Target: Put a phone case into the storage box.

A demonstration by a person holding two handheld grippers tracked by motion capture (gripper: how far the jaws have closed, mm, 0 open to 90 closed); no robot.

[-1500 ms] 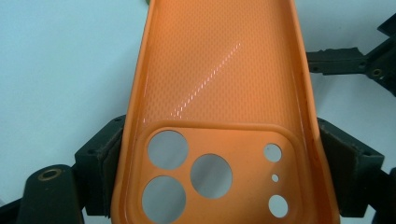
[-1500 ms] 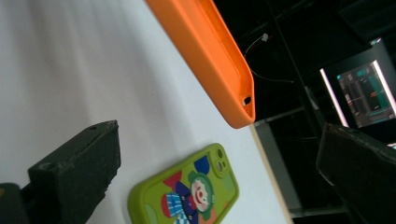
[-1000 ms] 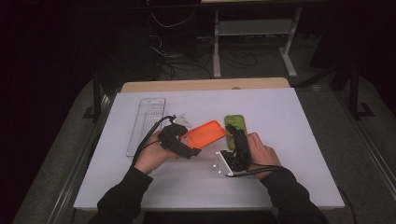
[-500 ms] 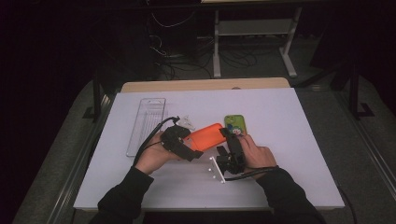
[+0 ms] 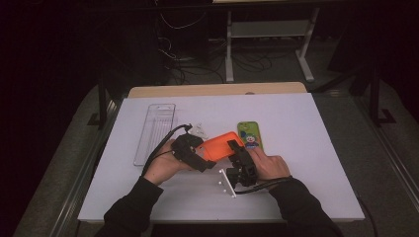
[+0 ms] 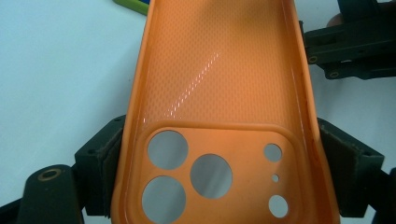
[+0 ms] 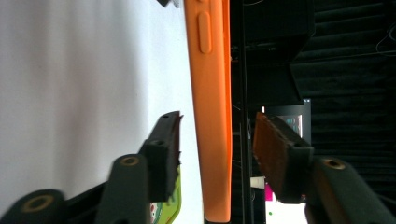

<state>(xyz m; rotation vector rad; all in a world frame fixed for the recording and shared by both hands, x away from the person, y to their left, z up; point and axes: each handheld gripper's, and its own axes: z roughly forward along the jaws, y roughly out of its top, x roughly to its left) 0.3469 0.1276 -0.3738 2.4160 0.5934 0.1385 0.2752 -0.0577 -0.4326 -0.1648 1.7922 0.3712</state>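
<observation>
My left gripper (image 5: pixel 197 157) clamps orange phone case (image 5: pixel 222 146) by camera-hole end, lifted over table (image 5: pixel 306 128) centre. My right gripper (image 5: pixel 240 159) just closing, jaws either side of case's right end, pads not touching. Green case (image 5: pixel 249 136) just beyond, right.

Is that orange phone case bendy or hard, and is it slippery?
Probably bendy: the orange phone case is a thin empty shell. Likely light, since the left gripper holds it up by its sides alone. Its glossy inside may be slick, though the dotted texture could add grip.
</observation>
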